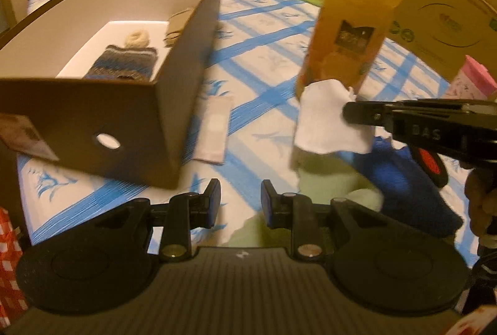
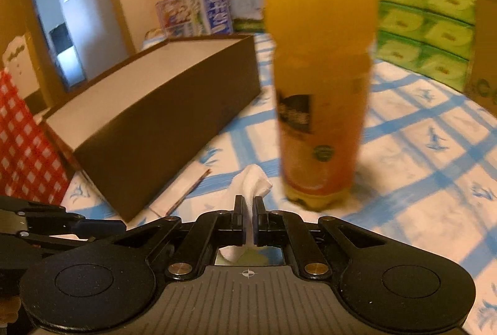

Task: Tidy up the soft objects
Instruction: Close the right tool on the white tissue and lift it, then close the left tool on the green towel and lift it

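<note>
- My right gripper [image 2: 247, 212] is clenched on a white cloth [image 2: 253, 181]; the fabric is pinched between the two fingers, one end puffing out ahead of the tips and the other end hanging behind them; from the left wrist view the same cloth [image 1: 329, 117] droops from the fingertips above the bedcover.
- My left gripper [image 1: 240, 198] is released; the jaws stand apart with nothing between them, only the blue-checked cover [image 1: 264, 61] showing in the gap.
- An orange juice bottle [image 2: 320, 80] stands upright just ahead and slightly right of my right jaws, close behind the cloth.
- A brown box [image 1: 174, 105] sits ahead and left of my left jaws, its near corner close to the left finger; inside lie a striped knit piece [image 1: 124, 64], a cream woolly ball [image 1: 138, 38] touching its far end, and a tan folded item [image 1: 177, 24] against the right wall.
- A flat paper packet [image 1: 214, 126] lies on the cover just beside the box, ahead of my left jaws.
- A blue cloth [image 1: 403, 189] and a pale green cloth [image 1: 329, 179] lie to the right of my left jaws, beneath the right gripper.
</note>
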Demonstrator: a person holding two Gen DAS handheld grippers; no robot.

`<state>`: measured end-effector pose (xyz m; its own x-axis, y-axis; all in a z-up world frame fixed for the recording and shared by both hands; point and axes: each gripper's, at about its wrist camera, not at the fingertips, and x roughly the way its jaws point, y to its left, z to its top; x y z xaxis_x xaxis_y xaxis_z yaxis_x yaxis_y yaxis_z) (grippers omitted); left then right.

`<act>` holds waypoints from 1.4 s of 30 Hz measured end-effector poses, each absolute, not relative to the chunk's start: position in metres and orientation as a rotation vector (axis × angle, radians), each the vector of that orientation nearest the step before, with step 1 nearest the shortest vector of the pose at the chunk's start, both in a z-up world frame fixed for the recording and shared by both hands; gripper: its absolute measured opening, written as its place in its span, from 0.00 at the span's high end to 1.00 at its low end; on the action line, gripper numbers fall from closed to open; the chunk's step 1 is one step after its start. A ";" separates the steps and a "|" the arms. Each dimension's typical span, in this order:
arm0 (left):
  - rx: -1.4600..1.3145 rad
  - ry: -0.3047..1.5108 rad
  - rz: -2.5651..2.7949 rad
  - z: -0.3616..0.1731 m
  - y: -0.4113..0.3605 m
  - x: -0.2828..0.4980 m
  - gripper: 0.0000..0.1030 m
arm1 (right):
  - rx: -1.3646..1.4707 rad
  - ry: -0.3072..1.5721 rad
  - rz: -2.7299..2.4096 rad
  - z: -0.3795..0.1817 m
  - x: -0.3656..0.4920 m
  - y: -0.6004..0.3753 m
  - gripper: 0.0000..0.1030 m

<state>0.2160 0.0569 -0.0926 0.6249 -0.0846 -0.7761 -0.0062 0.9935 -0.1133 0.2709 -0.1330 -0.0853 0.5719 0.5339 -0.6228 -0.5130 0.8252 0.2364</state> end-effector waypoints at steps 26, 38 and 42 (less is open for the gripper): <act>-0.183 0.995 -0.199 -0.083 0.020 0.182 0.65 | 0.135 0.696 0.454 -0.032 0.199 -0.229 0.96; -0.174 0.916 -0.182 -0.059 0.026 0.170 0.89 | 0.153 0.695 0.435 -0.025 0.180 -0.241 0.96; -0.178 0.858 -0.156 -0.033 0.039 0.157 0.89 | 0.157 0.677 0.450 -0.017 0.174 -0.239 0.96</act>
<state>0.1566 0.0393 -0.0333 0.6440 -0.2079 -0.7362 0.0649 0.9737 -0.2182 0.1744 -0.2387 -0.0169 0.6880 0.4507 -0.5688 -0.3507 0.8927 0.2832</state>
